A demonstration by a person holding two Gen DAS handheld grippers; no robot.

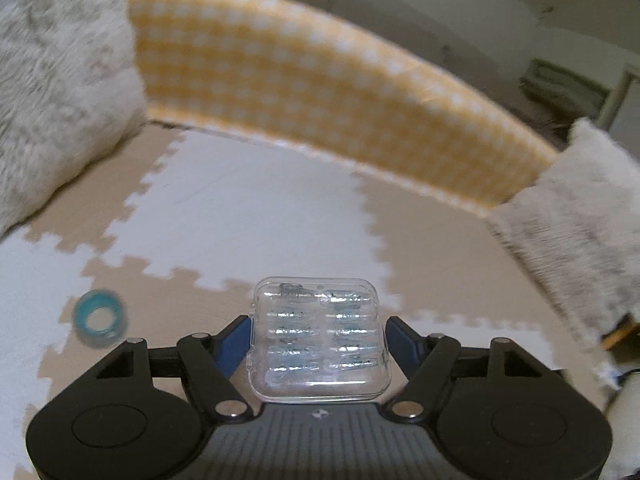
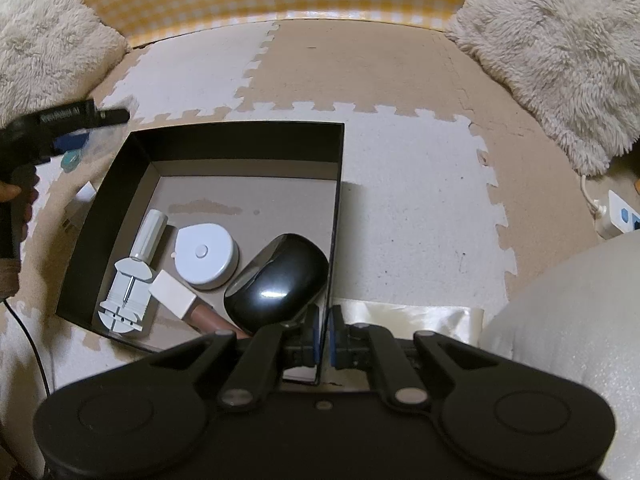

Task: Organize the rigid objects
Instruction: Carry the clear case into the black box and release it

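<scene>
My left gripper [image 1: 318, 334] is shut on a clear plastic case [image 1: 318, 340] with small blue-tinted pieces inside, held above the foam mat. A blue tape roll [image 1: 100, 322] lies on the mat to its left. My right gripper [image 2: 323, 334] is shut on the near right wall of a black open box [image 2: 240, 132]. The box holds a black computer mouse [image 2: 276, 284], a white round tape measure [image 2: 206, 256], a white watch tool [image 2: 134, 268] and a white block with a brown tube [image 2: 176, 294]. The left gripper also shows at the left of the right wrist view [image 2: 80, 120].
Beige and white puzzle foam mat [image 2: 400, 184] covers the floor. A yellow checked wall [image 1: 320, 92] bounds the far side, with fluffy cushions [image 2: 560, 52] at both corners. A power strip [image 2: 616, 216] and a grey cushion [image 2: 580, 320] lie at the right. A cable runs at the left.
</scene>
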